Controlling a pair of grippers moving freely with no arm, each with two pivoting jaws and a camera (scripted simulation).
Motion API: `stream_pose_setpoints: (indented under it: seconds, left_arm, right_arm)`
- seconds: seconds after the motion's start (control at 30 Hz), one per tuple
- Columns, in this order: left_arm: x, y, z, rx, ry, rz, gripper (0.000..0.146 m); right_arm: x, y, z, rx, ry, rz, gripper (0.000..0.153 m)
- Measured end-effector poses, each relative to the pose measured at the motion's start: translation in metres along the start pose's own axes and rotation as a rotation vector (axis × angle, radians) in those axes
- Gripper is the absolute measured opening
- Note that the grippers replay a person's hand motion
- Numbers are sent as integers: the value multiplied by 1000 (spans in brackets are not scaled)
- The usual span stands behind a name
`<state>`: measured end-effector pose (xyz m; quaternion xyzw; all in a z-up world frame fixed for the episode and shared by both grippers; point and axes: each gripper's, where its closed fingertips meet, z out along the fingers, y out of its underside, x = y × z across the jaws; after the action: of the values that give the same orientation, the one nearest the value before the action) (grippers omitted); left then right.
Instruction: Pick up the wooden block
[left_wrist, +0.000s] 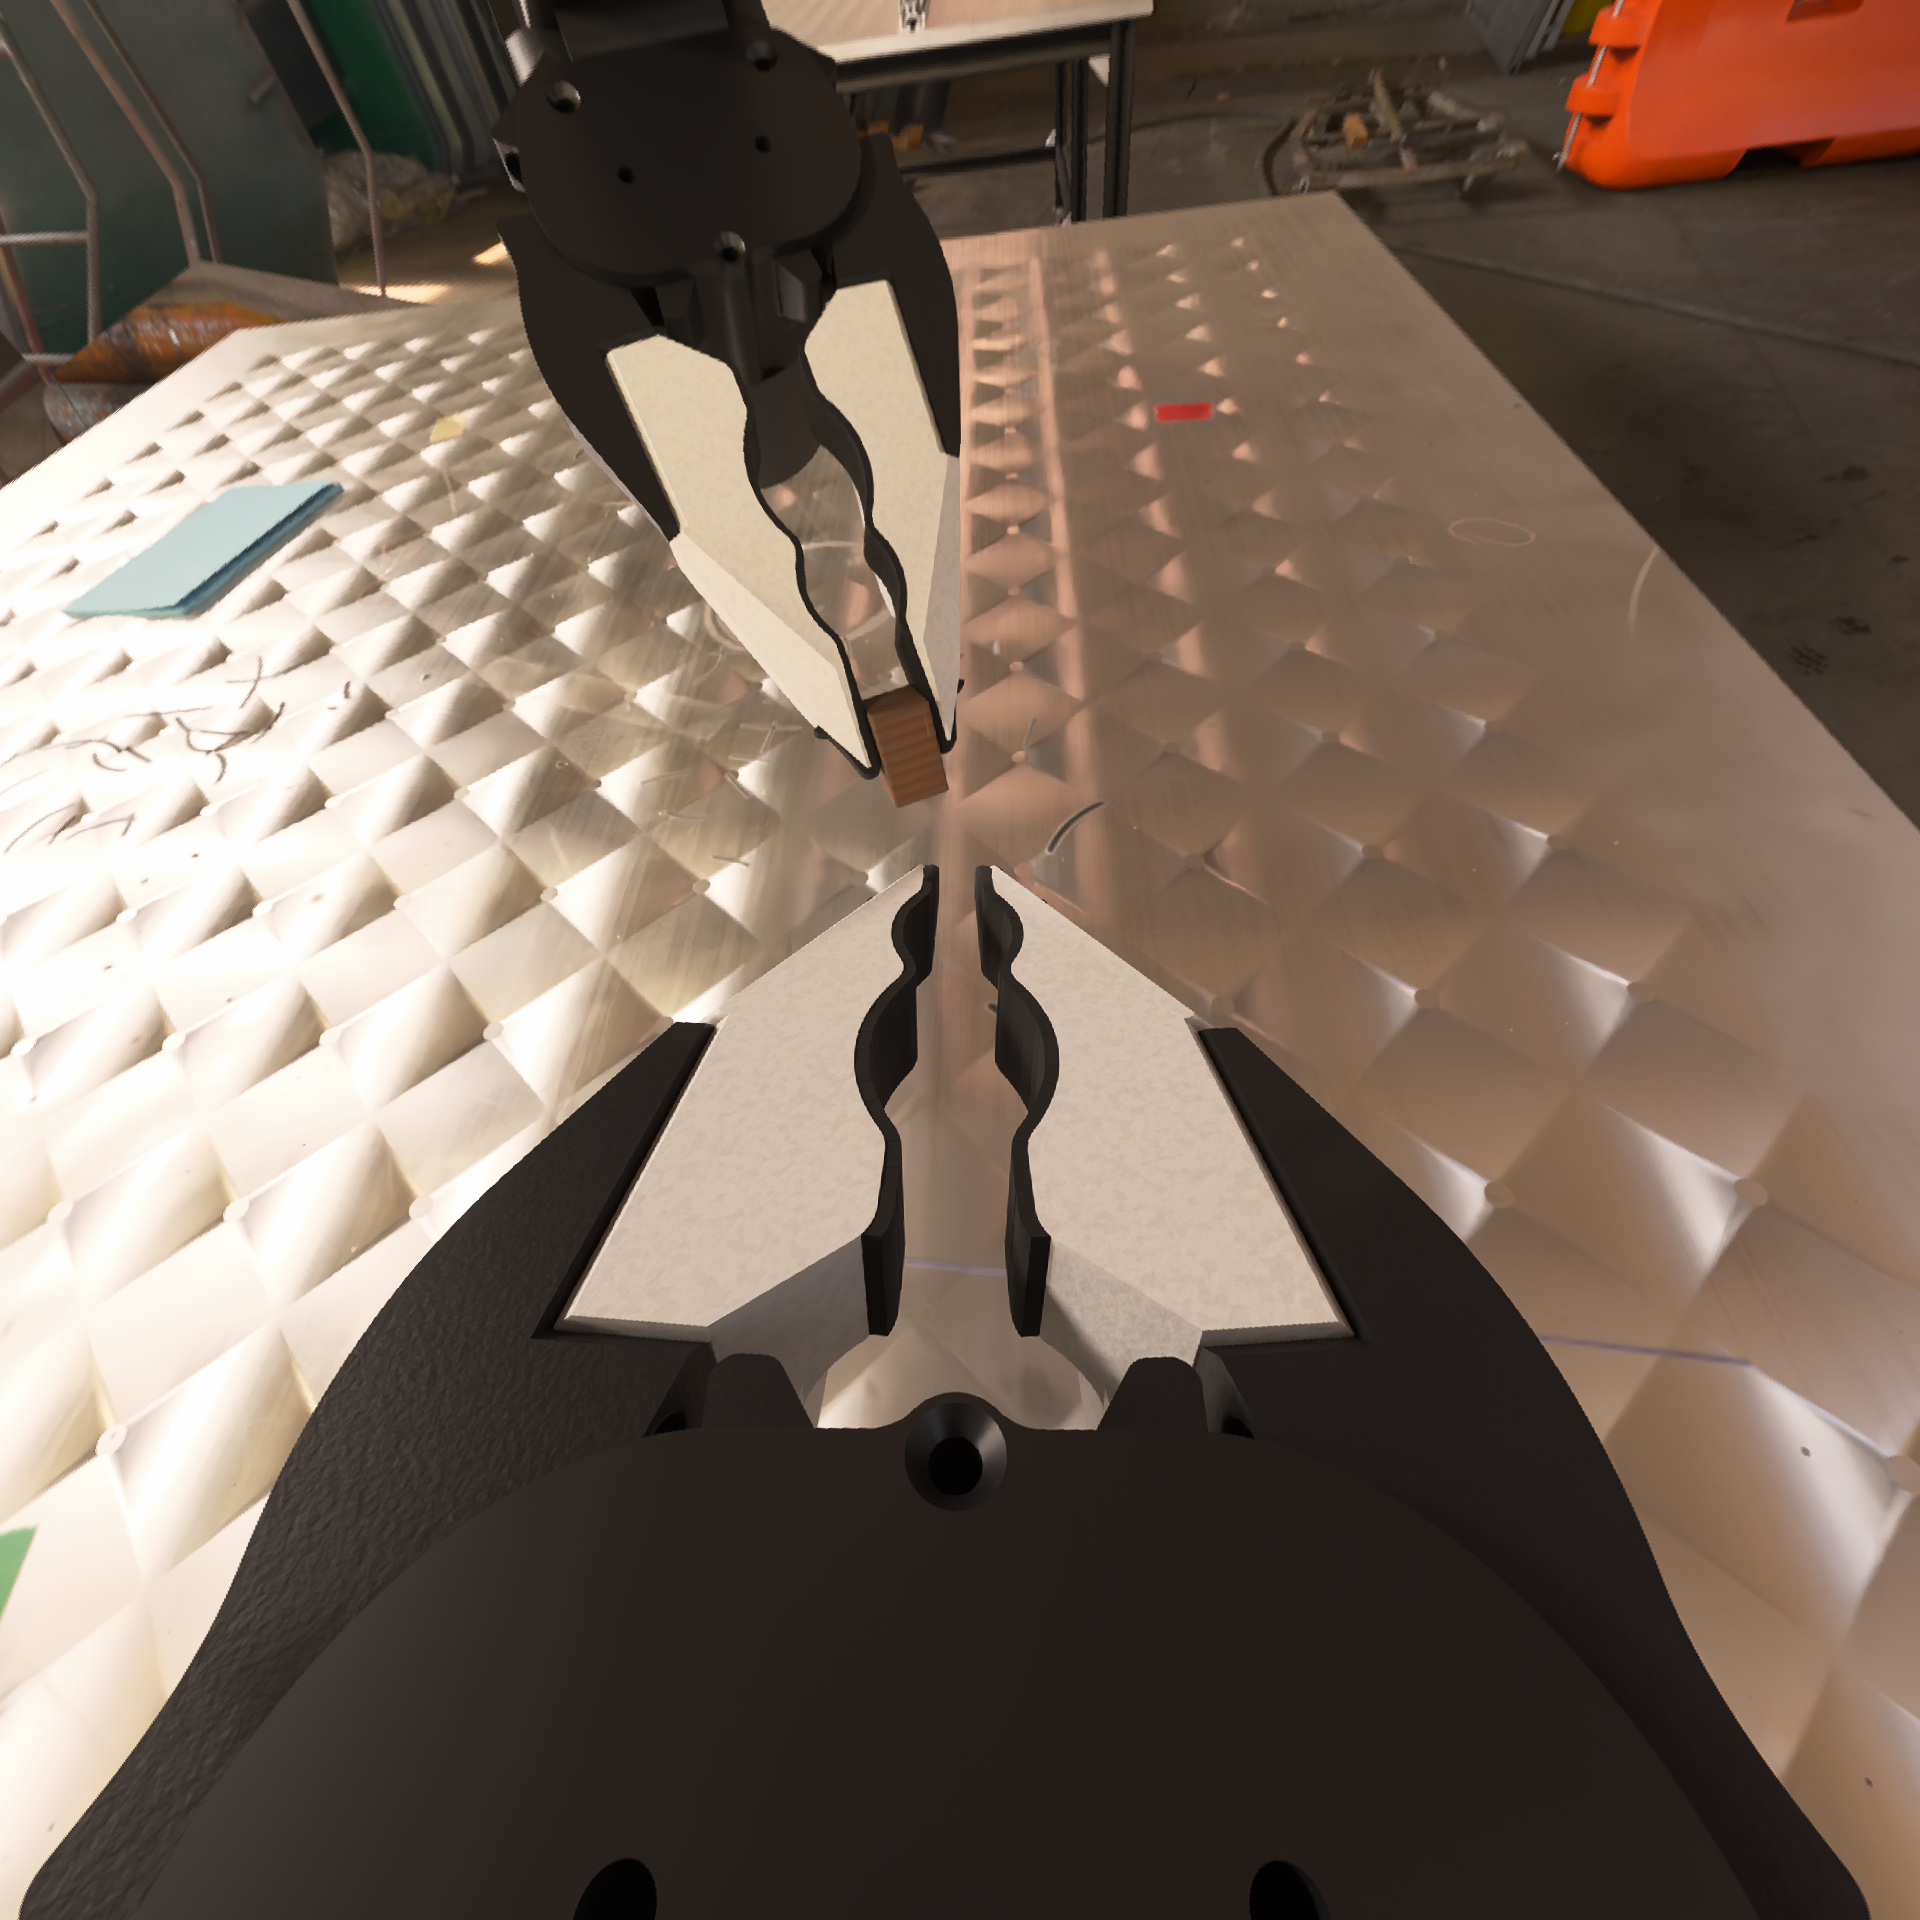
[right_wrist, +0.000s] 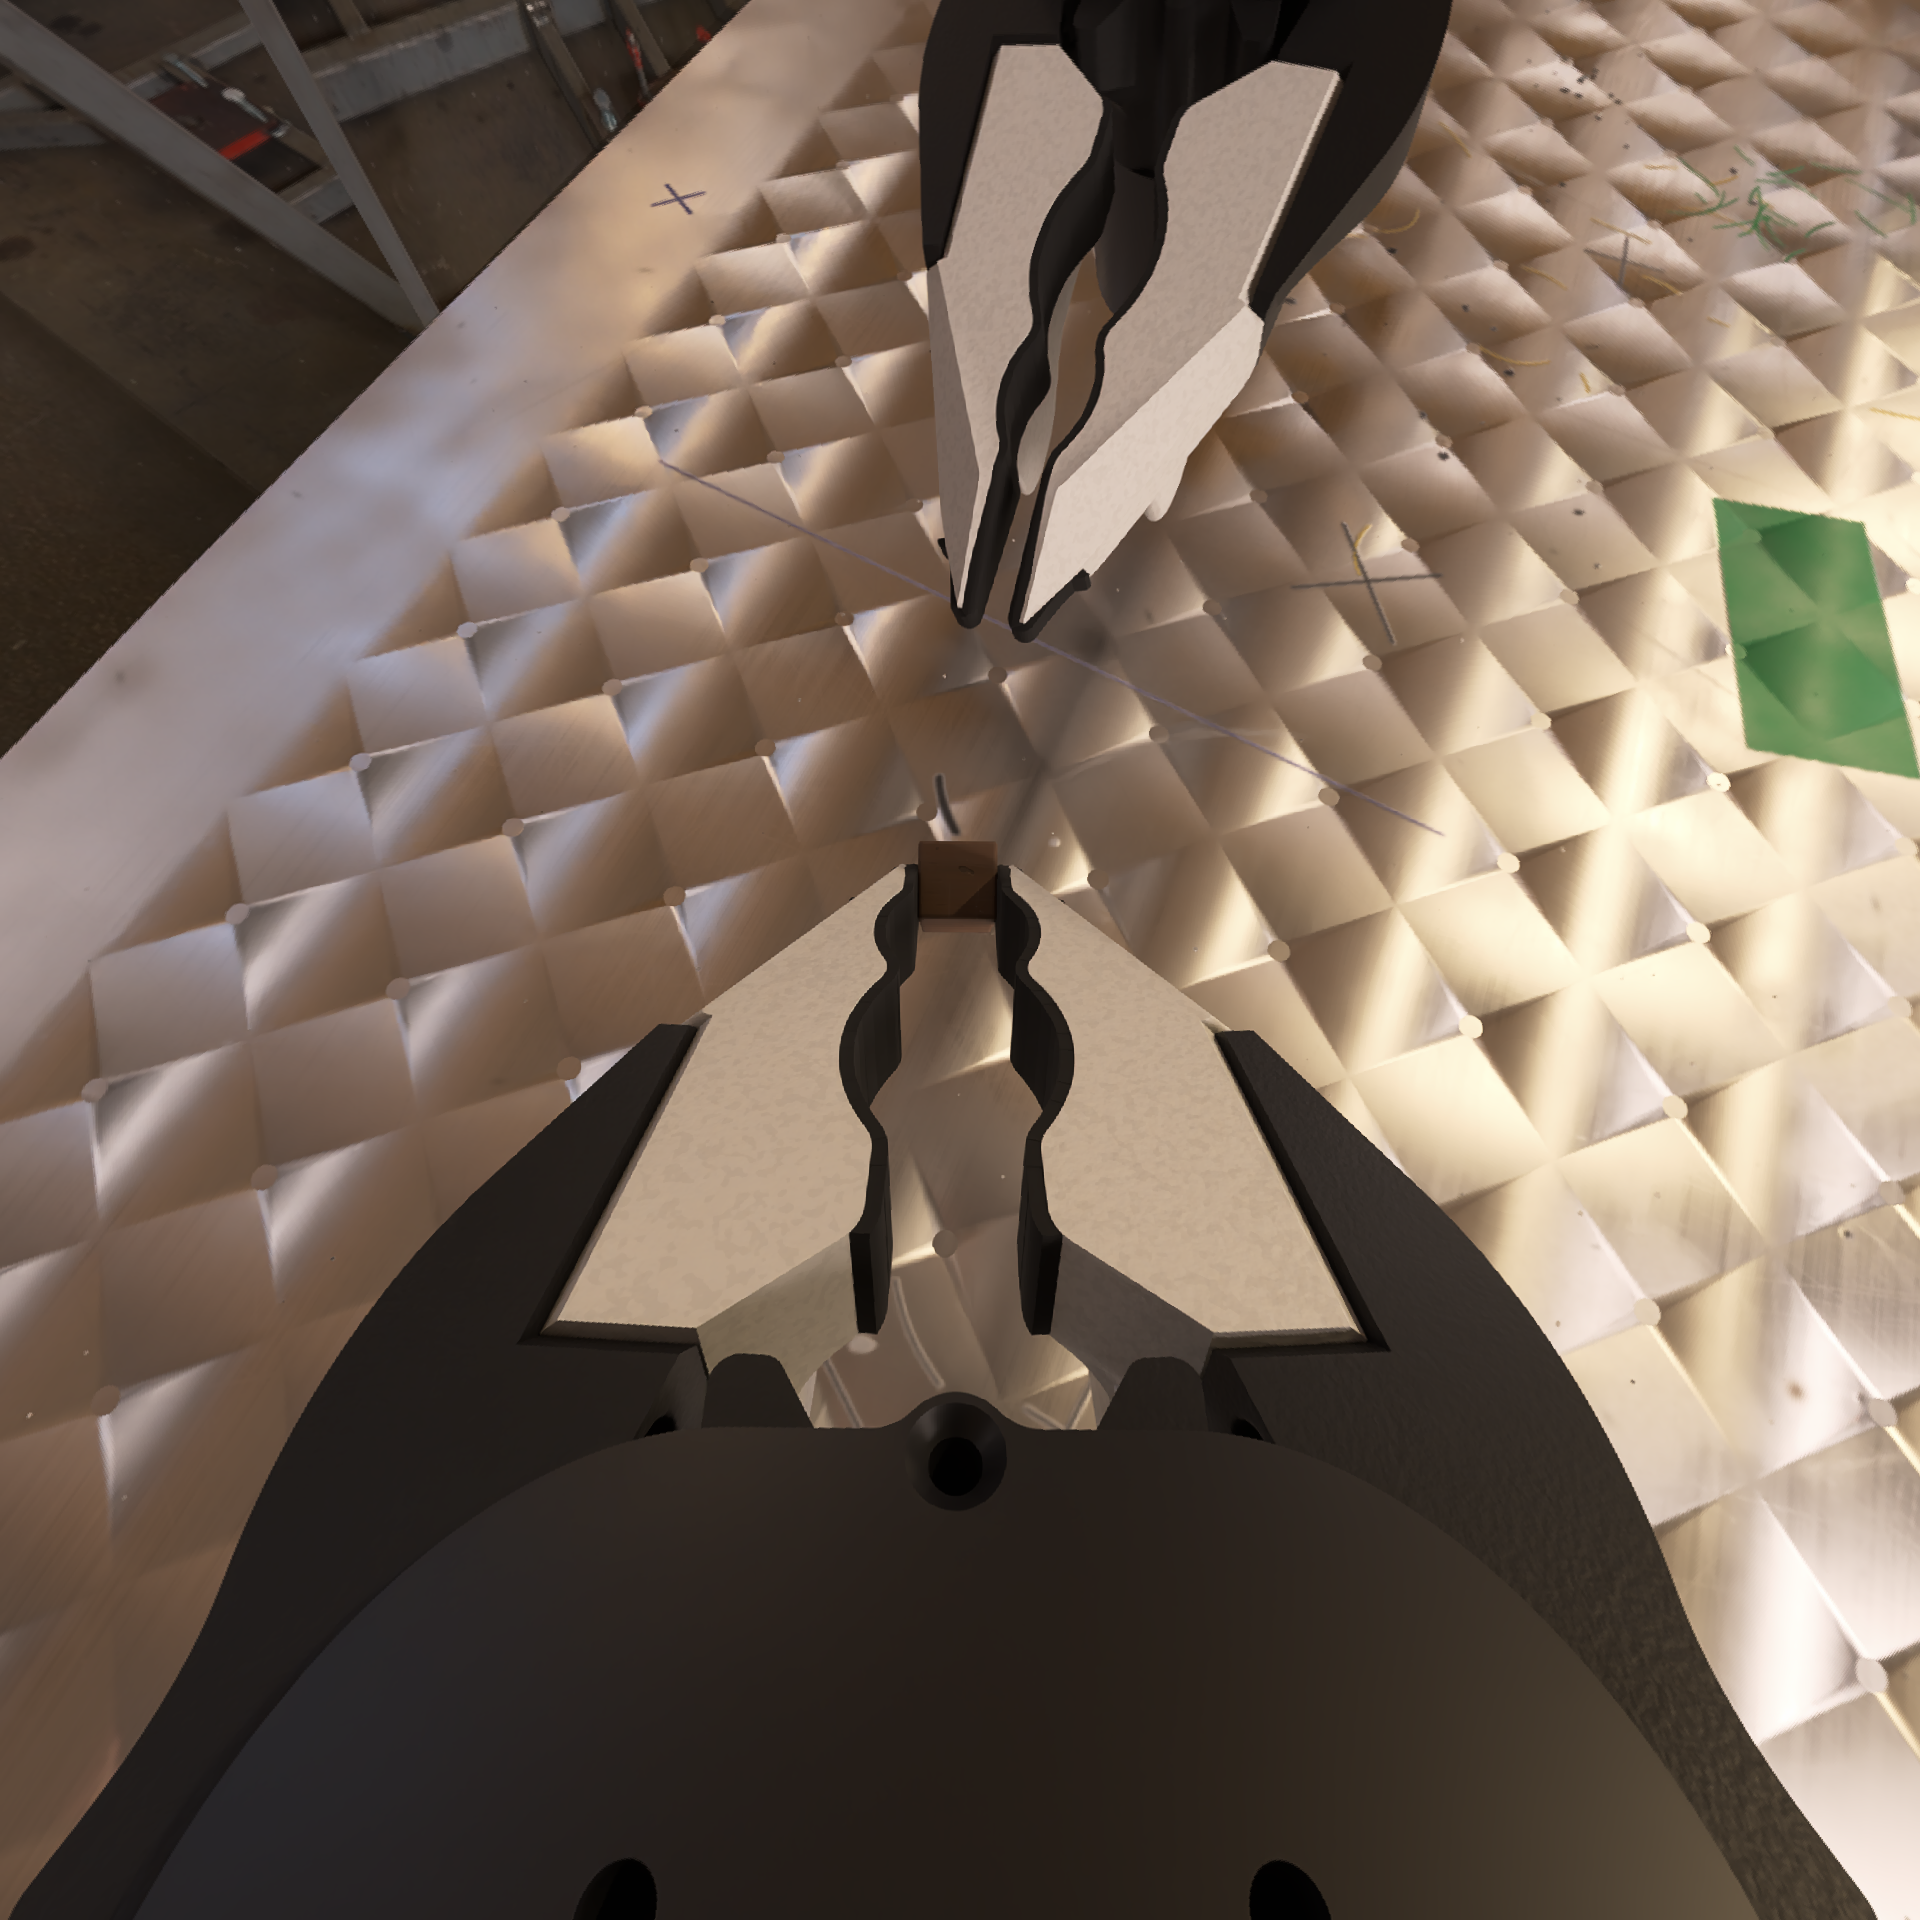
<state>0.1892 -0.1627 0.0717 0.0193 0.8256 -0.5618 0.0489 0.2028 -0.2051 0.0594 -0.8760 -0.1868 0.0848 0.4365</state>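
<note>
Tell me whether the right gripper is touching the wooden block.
Touching. In the right wrist view the right gripper has both fingertips pressed against the wooden block sides, no gap visible.

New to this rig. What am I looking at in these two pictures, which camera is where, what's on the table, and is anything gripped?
There are two two-finger grippers, each with a wide-angle camera looking forward along its own fingers. So each picture shows its own gripper large at the bottom and the other one farther off at the top.

The left wrist view shows the left gripper, its fingers nearly together with nothing between them.

The right wrist view shows the right gripper shut on the wooden block, a small brown cube at its fingertips. From the left camera the block appears lifted a little off the surface.

The surface is a shiny metal table with a quilted diamond pattern. Lying on it are a light blue sheet, a green patch, a small red mark and some pen scribbles.
</note>
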Motion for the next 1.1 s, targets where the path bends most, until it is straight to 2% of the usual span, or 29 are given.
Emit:
stream_pose_setpoints:
  seconds: [0.23,0.73,1.1]
  left_arm:
    - [-4,9,2,-60,-46,4,6]
    - [-2,21,10,-145,-14,-45,7]
    - [-3,31,13,-210,1,-77,6]
  right_arm:
    - [6,5,2,11,18,33,14]
    - [3,25,20,-137,0,13,14]
    - [3,29,22,-135,-6,27,14]
